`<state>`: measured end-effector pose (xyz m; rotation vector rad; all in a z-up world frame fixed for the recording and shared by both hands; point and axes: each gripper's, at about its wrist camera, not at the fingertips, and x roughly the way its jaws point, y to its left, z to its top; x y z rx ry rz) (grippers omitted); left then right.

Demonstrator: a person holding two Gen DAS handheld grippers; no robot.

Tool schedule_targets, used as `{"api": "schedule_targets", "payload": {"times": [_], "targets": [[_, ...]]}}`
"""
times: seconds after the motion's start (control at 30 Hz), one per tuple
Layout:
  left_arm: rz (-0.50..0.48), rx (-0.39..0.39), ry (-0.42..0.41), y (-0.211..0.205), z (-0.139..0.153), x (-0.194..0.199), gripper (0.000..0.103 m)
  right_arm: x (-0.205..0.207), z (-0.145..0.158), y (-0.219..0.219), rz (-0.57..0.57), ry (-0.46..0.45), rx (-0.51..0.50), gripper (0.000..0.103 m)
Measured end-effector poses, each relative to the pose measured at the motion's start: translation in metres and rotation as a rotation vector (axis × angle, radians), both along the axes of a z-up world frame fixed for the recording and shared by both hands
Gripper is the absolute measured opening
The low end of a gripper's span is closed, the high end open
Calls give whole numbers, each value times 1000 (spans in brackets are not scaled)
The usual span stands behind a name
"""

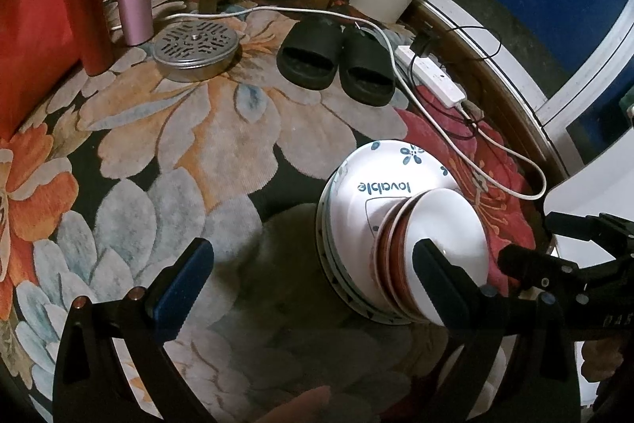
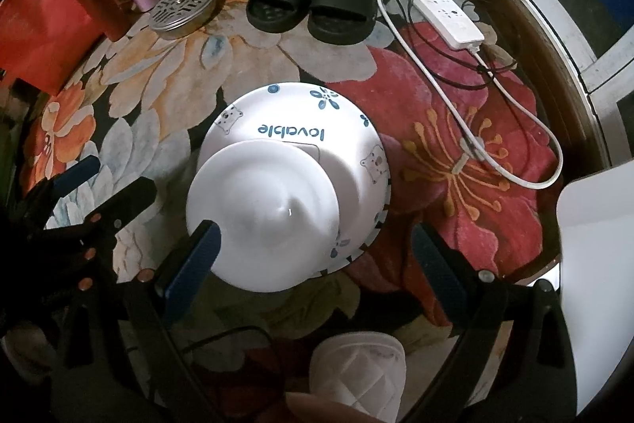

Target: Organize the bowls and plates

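Underfoot, a floral carpet [image 1: 206, 129] bears black slippers [image 1: 337, 58].

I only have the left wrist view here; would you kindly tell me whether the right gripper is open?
Observer: Yes, the right gripper is open and grips nothing.
Operator: Thank you. Is anything drawn on the lovable plate besides flowers?
Observer: Small bears are drawn near the rim of the lovable plate.
Operator: Is there anything near that gripper that I cannot see?
Observer: A white quilted item lies at the bottom of its view.
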<state>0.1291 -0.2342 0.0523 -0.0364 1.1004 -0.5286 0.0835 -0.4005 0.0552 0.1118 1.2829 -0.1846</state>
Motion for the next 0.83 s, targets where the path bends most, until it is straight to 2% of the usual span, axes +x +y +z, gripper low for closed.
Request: {"api": "schedule_targets", "payload": {"times": [0.83], "targets": [[-4,1,6,0,0,1,101,-2,0,0,3,2,-10,97]]}}
